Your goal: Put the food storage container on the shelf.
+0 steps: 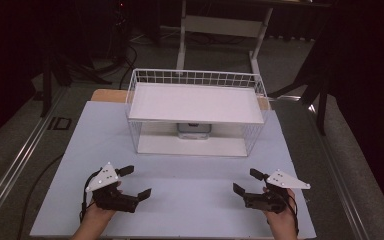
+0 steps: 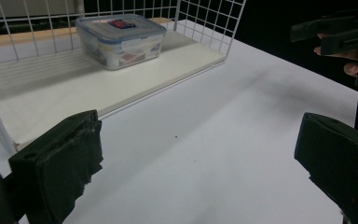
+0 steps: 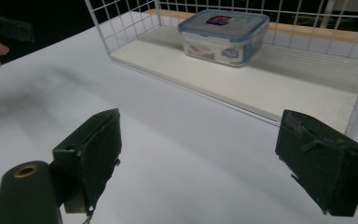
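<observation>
left gripper (image 1: 135, 181) at 7 o'clock and right gripper (image 1: 245, 181) at 5 hover spread wide, angled inward over the white table (image 1: 190, 200); dark room.

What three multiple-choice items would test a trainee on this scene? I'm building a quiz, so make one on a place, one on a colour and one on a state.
1. Where is the clear lidded food box?
A. On the lower shelf of the white wire rack
B. On the rack's top shelf
C. On the table beside the rack

2. What colour is the table top?
A. Green
B. White
C. Red

3. How do the left tongs and right tongs stand?
A. Both shut on the box
B. One open, one shut
C. Both open, holding nothing

Answers:
1 A: both gripper views show it on the lower board inside the wire walls.
2 B: the top is plain white.
3 C: the jaws stand wide apart, nothing between them.
</observation>
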A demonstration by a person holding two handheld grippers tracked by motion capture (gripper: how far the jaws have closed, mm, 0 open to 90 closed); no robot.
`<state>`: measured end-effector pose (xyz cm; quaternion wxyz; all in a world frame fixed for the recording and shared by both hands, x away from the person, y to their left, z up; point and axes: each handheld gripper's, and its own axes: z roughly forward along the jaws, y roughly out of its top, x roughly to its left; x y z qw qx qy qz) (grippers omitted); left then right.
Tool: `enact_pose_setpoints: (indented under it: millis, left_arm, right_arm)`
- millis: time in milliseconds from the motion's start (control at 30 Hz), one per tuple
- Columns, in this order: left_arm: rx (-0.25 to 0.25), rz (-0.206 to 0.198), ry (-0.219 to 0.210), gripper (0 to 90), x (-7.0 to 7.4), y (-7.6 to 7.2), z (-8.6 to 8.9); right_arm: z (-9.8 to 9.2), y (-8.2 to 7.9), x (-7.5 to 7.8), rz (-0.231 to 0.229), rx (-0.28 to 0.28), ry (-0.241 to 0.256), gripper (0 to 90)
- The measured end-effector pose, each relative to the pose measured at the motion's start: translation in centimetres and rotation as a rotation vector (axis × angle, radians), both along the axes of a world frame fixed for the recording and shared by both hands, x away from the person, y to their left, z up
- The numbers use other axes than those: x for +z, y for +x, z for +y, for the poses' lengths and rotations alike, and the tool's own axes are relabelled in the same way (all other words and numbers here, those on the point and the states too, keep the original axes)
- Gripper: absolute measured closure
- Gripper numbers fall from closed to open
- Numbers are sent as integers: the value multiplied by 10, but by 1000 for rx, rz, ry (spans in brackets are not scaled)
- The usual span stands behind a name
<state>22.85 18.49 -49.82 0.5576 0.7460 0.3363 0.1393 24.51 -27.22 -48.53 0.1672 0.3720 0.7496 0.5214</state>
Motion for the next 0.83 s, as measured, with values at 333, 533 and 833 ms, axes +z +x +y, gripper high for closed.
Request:
enact_pose_setpoints:
  millis: [333,533,833]
  left_arm:
    - [7,-15,11,17,-5,0,1]
    - [21,14,2,17,-11,4,6]
    - [17,16,-4,17,-11,3,5]
  right_arm:
    - [-7,11,-14,9,-24,-43,144]
    - [-8,17,-21,36,-29,-38,144]
    - [-4,17,-22,41,-4,-34,144]
